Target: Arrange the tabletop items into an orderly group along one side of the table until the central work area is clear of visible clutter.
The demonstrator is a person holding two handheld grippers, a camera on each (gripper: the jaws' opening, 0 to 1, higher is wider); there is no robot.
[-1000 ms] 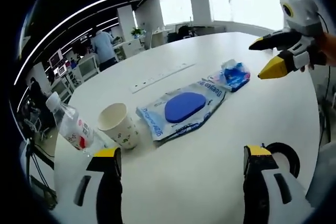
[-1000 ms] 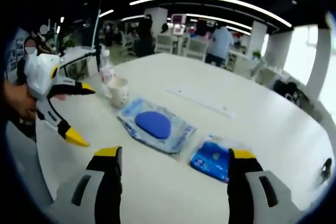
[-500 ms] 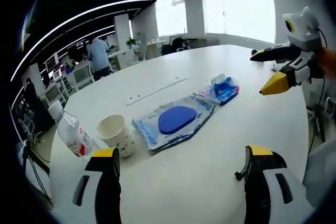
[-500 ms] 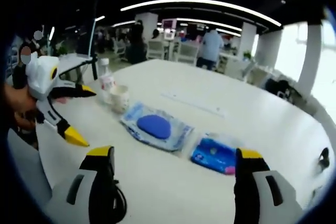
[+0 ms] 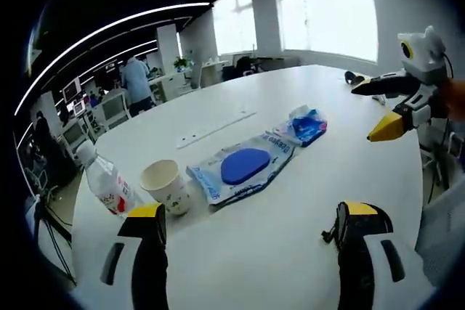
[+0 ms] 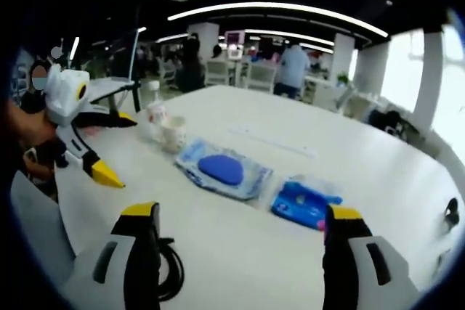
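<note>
On the white round table (image 5: 290, 201) lie a clear packet holding a blue oval pad (image 5: 245, 165) (image 6: 222, 169) and a smaller blue crumpled packet (image 5: 308, 124) (image 6: 301, 203). A paper cup (image 5: 166, 186) (image 6: 172, 133) stands beside a plastic bottle (image 5: 107, 183) (image 6: 153, 115). My left gripper (image 5: 247, 234) (image 6: 112, 144) is open above the near table edge, holding nothing. Over the table my right gripper (image 6: 234, 234) (image 5: 381, 110) is open too, its jaws empty.
A long white power strip (image 5: 214, 126) (image 6: 272, 141) lies across the table beyond the packets. A black cable (image 6: 171, 274) (image 5: 330, 234) lies near the table edge. Office desks, chairs and people stand in the background.
Both views have pulled back and lifted a little, so the items look smaller. The cable has come into view. The items themselves have not moved; both grippers stay open.
</note>
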